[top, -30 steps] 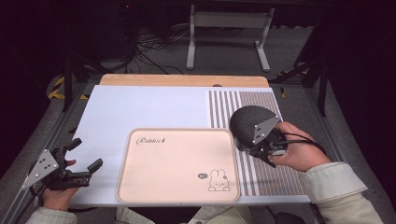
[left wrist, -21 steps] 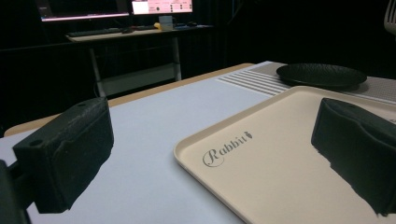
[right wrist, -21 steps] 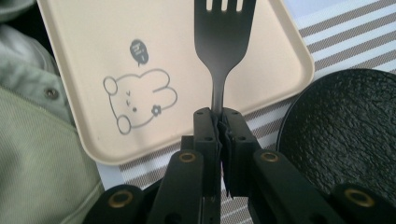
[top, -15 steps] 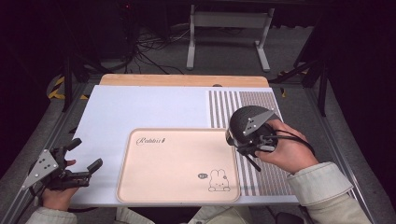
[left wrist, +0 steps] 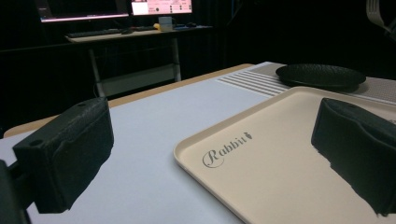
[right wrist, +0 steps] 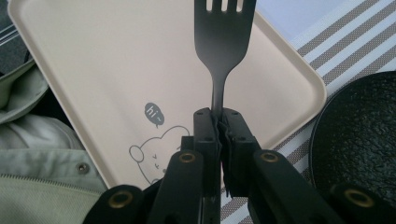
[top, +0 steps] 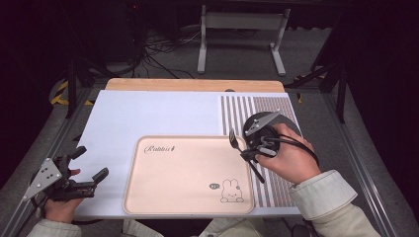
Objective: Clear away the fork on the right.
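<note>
Fork [right wrist: 219,46] held by its handle in the right gripper [right wrist: 219,122], whose fingers [right wrist: 205,135] are closed tight on the stem just behind the head. In the right gripper view the fork's long axis runs straight out from the fingers, tines pointing away, and the head hangs over the right part of the beige tray [right wrist: 93,70]. In the high view the fork [top: 234,140] sits at the tray's [top: 163,197] right rim, near its far corner, tines toward the far side, with the right gripper [top: 249,150] and the hand [top: 289,158] over the striped mat [top: 276,190] just to the right. Whether the tines touch the tray cannot be told; they appear lifted. The tray lies directly below and left of the fork, so a short move leftward and down would likely set it inside; nothing stands between.

A black plate [top: 291,126] rests on the striped mat, partly under the right hand, just right of the fork. The left gripper [top: 86,170] rests at the near left edge of the desk [top: 148,108], well apart from the fork, fingers [left wrist: 70,158] spread wide and holding nothing. The tray's printed rabbit [top: 231,190] marks its near right corner.
</note>
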